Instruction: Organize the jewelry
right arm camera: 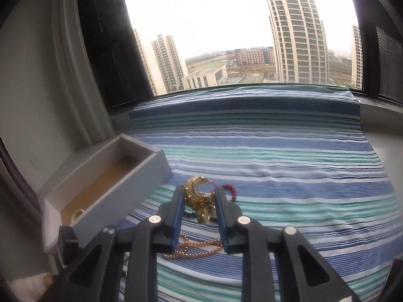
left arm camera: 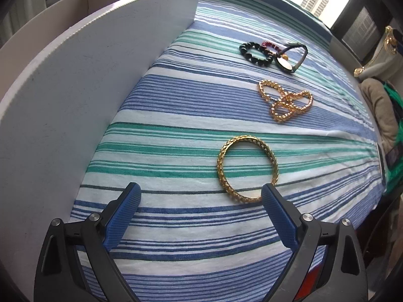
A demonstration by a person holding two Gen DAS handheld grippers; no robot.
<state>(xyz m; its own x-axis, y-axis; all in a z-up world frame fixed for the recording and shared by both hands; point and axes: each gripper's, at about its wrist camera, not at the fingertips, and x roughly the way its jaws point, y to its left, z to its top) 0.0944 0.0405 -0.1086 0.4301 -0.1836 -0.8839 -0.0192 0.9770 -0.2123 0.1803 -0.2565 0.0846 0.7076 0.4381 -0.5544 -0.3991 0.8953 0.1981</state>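
Note:
In the left wrist view my left gripper (left arm camera: 200, 191) is open and empty, low over the striped cloth (left arm camera: 176, 115). A gold bangle (left arm camera: 248, 167) lies just ahead, touching the right fingertip. Further off lie a gold bead bracelet (left arm camera: 286, 100), a black bead bracelet (left arm camera: 255, 52), a red bead bracelet (left arm camera: 270, 45) and a dark watch (left arm camera: 289, 60). The white box (left arm camera: 75, 88) stands at the left. In the right wrist view my right gripper (right arm camera: 200, 192) is shut on a gold ornate earring (right arm camera: 199, 200), held above the cloth. A red bead bracelet (right arm camera: 231, 191) and a gold bead bracelet (right arm camera: 194, 248) lie below.
The white box (right arm camera: 105, 183) with a brown floor holds a small pale ring (right arm camera: 78, 214) at its near end. A window and dark curtains stand behind the table. A bag and clothes (left arm camera: 377, 75) sit off the table's right edge.

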